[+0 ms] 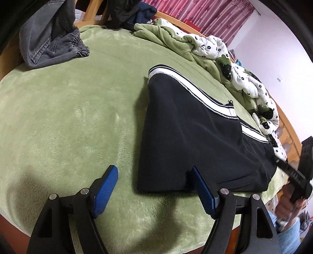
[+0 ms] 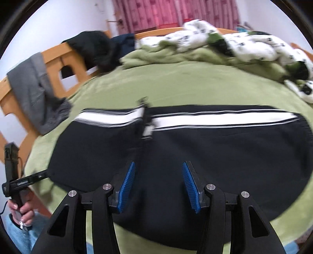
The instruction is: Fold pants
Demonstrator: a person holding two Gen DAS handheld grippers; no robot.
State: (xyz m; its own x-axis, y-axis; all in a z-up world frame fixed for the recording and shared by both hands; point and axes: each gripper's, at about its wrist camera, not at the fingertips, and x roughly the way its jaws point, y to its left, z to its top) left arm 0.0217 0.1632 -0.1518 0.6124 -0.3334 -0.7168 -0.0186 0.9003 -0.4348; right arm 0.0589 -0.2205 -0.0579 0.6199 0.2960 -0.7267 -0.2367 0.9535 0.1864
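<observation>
Black pants point(image 1: 185, 127) with a white side stripe point(image 1: 195, 89) lie folded flat on the green blanket point(image 1: 68, 107). My left gripper point(image 1: 153, 169) is open at their near left corner. Its right finger point(image 1: 201, 187) reaches over the pants' edge, its left finger point(image 1: 106, 185) hangs over bare blanket, and nothing is pinched. In the blurred right wrist view, my right gripper point(image 2: 158, 164) stands open just above the middle of the pants point(image 2: 215, 152), with only cloth below its blue pads. A hand point(image 2: 21, 211) holds the left gripper's body point(image 2: 11, 172) at the pants' left end.
Grey jeans point(image 1: 49, 43) lie at the far left, draped over the wooden bed frame point(image 2: 56, 64). A bunched white flowered quilt point(image 1: 234, 64) runs along the far side. Dark clothes point(image 1: 125, 15) are heaped at the head end, before a pink curtain point(image 1: 205, 17).
</observation>
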